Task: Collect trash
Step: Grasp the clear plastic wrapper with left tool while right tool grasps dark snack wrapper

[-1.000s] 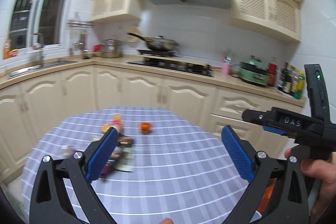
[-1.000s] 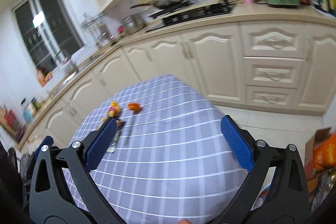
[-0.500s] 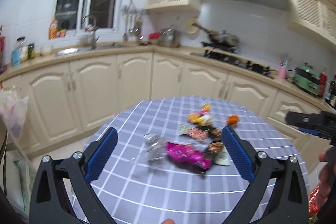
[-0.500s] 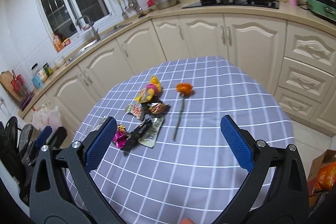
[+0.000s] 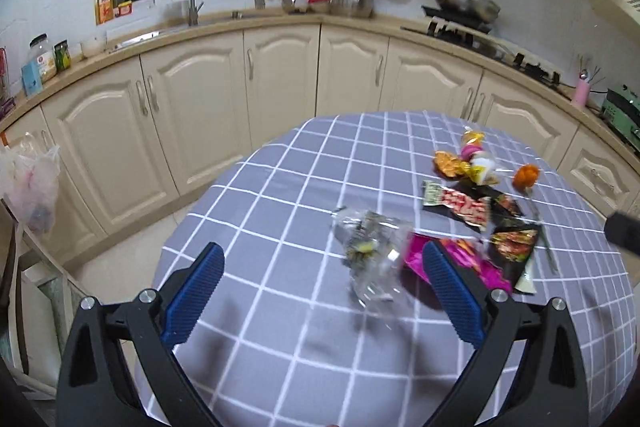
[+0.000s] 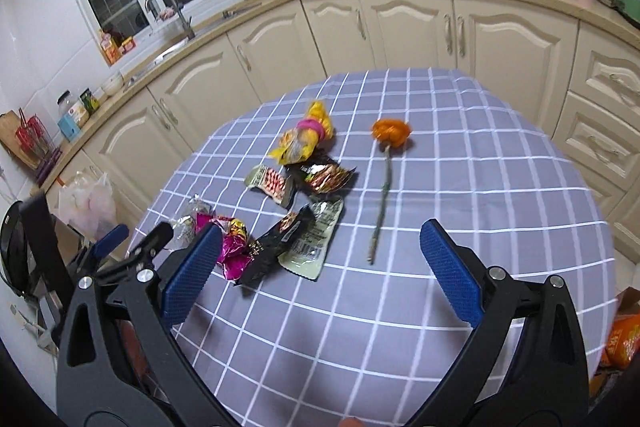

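Snack wrappers lie in a cluster on the round table with the grey checked cloth point(image 5: 280, 339) point(image 6: 460, 187). A crumpled clear wrapper point(image 5: 370, 255) lies just ahead of my left gripper point(image 5: 320, 291), which is open and empty above the table's near edge. A magenta wrapper point(image 5: 472, 259) point(image 6: 232, 247), black wrappers point(image 6: 280, 243), a red-patterned one point(image 6: 270, 183) and a yellow one point(image 6: 304, 139) lie close together. An orange flower on a stem point(image 6: 390, 135) lies to their right. My right gripper point(image 6: 316, 267) is open and empty above the table.
Cream kitchen cabinets point(image 5: 280, 75) and a counter with sink and stove curve behind the table. A plastic bag point(image 5: 28, 183) hangs at the left. The left gripper shows at the lower left of the right wrist view point(image 6: 132, 247). A cardboard box point(image 6: 624, 335) stands on the floor at right.
Both views have swung down and left toward the table. The wrappers now lie closer and larger in front of both grippers. Both grippers stay open.
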### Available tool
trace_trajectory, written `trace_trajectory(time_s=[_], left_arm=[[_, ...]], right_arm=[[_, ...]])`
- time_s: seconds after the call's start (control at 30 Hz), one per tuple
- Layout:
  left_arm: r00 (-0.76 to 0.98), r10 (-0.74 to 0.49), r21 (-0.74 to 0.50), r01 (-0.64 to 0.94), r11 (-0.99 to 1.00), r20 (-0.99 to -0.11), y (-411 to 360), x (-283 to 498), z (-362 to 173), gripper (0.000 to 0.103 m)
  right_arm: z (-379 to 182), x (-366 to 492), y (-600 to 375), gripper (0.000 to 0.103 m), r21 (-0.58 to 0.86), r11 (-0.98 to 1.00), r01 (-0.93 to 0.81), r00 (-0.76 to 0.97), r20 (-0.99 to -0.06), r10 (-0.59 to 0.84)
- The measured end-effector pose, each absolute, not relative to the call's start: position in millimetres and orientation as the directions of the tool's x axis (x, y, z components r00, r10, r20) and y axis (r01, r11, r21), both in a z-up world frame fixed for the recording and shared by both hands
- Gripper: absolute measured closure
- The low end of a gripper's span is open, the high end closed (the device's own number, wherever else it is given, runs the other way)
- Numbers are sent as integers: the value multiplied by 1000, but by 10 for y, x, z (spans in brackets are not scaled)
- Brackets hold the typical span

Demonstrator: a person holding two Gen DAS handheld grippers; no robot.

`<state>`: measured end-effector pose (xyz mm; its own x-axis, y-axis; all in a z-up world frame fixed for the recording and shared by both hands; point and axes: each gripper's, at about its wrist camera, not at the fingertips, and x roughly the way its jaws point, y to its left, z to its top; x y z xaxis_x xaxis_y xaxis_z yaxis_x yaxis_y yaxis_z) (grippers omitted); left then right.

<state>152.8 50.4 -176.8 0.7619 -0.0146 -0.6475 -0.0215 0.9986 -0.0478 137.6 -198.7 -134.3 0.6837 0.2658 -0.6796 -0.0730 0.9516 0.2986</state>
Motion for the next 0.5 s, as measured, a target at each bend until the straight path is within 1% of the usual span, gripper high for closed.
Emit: trace_trajectory(time_s=[0.03, 0.07, 0.1, 0.17, 0.2, 0.23, 0.27, 0.3, 0.33, 0.37, 0.4, 0.43, 0.5], left_arm=[[760, -5, -41, -29, 999, -650, 512, 1565, -1779, 6], [753, -3, -37, -28, 999, -657, 526, 1616, -1795, 6], [742, -9, -39, -22, 999, -671, 536, 1668, -1819, 6], [718, -31, -49, -5, 999, -695, 543, 1746, -1863, 7], [702, -52, -60, 14, 998, -710, 537, 1787, -1893, 14], [689, -68, -68, 27, 997, -721, 530, 1817, -1912, 24], [670, -89, -82, 42, 996, -737, 528, 1853, -1953, 29], [659, -104, -93, 51, 994, -745, 527, 1871, -1984, 39], [649, -121, -108, 60, 992, -751, 532, 1893, -2009, 48], [636, -143, -128, 69, 989, -758, 543, 1926, -2032, 53], [635, -148, -134, 70, 988, -759, 550, 1942, -2041, 61], [635, -152, -136, 74, 988, -757, 549, 1959, -2041, 72], [629, -187, -161, 99, 982, -755, 548, 1974, -2054, 79]], right_arm=[[-1387, 1427, -1938, 12, 296, 952, -77, 673, -689, 269], [-1427, 1463, -1901, 19, 294, 953, -79, 663, -698, 270], [-1475, 1514, -1855, 24, 295, 952, -80, 652, -707, 274], [-1581, 1635, -1758, 39, 303, 949, -82, 624, -727, 286], [-1613, 1675, -1727, 43, 306, 948, -83, 616, -732, 290], [-1645, 1720, -1681, 49, 310, 947, -88, 607, -737, 297], [-1684, 1769, -1621, 56, 307, 947, -95, 596, -744, 301], [-1710, 1801, -1580, 60, 302, 948, -101, 588, -751, 302], [-1750, 1836, -1523, 71, 290, 951, -109, 579, -759, 297], [-1763, 1850, -1497, 78, 278, 954, -112, 581, -761, 289], [-1773, 1855, -1480, 83, 266, 957, -114, 582, -762, 282], [-1785, 1848, -1478, 91, 270, 956, -118, 581, -762, 287], [-1786, 1790, -1504, 94, 281, 950, -133, 588, -750, 304]])
